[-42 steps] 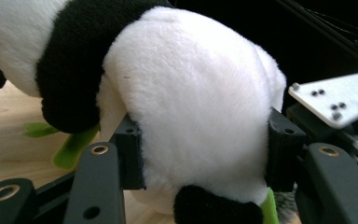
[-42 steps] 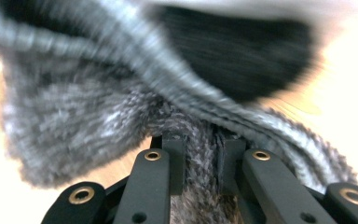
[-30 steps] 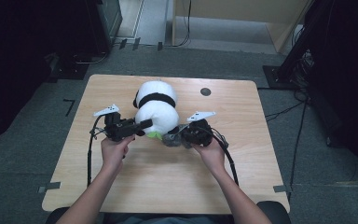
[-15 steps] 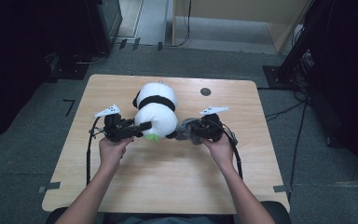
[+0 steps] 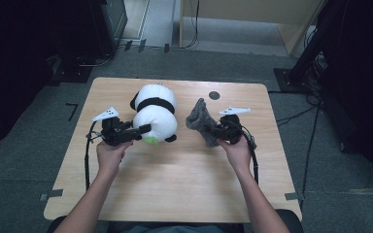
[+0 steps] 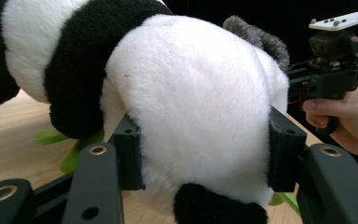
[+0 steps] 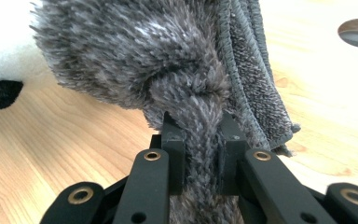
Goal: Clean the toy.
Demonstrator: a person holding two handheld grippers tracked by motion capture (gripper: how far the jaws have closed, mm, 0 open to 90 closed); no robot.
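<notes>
While the plush panda (image 5: 154, 112) lies on the wooden table (image 5: 175, 179) slightly to the ten o'clock side of its centre, the left gripper (image 5: 138, 131) is clamped on the toy's white rump from the eight o'clock side. Its jaws stand roughly half apart, and both pads press into the fur, one on each flank, as the left gripper view (image 6: 200, 154) confirms. A black foot of the panda hangs between the jaws at six o'clock in that view. Green fabric (image 6: 70, 149) lies on the tabletop beneath the toy, touching its underside.

At three o'clock from the panda, and apart from it, the right gripper (image 5: 212, 133) holds a grey fluffy cloth (image 5: 201, 119). In the right gripper view (image 7: 200, 154) the jaws are drawn nearly together, pinching a bunched fold of the cloth between the pads; the rest of the fabric (image 7: 168, 56) rises above the jaws and drapes toward one o'clock, its stitched hem visible. Whether the cloth's lower edge touches the table cannot be determined.

A dark round hole (image 5: 214, 95) sits in the tabletop at twelve o'clock from the right gripper.
</notes>
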